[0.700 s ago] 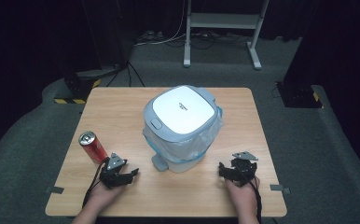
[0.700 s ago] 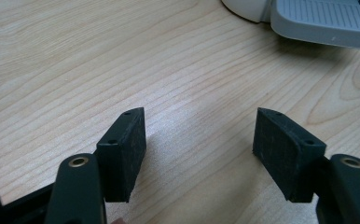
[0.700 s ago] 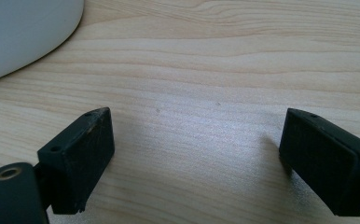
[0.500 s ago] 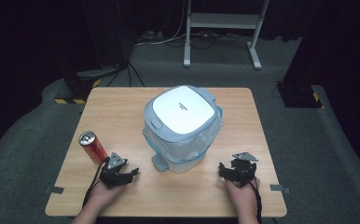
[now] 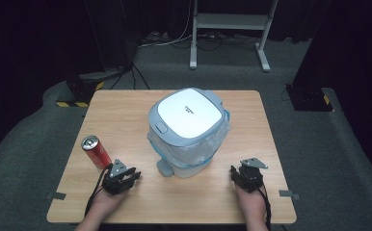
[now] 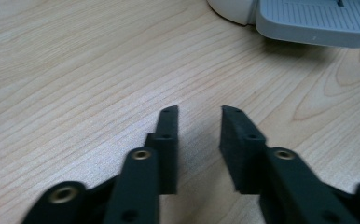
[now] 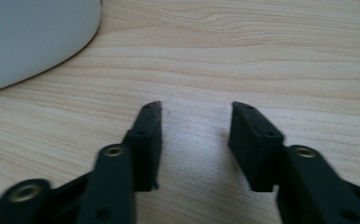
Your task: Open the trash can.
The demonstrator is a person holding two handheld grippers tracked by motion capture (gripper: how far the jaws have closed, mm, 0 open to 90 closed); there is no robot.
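the bin (image 5: 189,131) stands at the middle of the table (image 5: 126,113), white lid shut, a clear bag bunched round its rim, and its grey pedal (image 5: 164,168) pokes out at the base toward the person. the left gripper (image 5: 122,179) rests on the wood just in front of the bin and to its left, jaws parted with bare wood between them, holding nothing. the right gripper (image 5: 245,177) lies in front of the bin to its right, near the table's front edge, jaws likewise apart and empty. a red can (image 5: 95,151) stands upright left of the bin, just beside the left gripper.

the left gripper view brings the pedal (image 6: 315,21) up close, ribbed on top, beyond its own gripper (image 6: 199,114). the right gripper view has the bin's pale rounded wall (image 7: 29,37) at one side of its gripper (image 7: 196,109), with open wood ahead.

behind and beside the bin the table lies bare to its edges; the front strip between the two grippers is open too.
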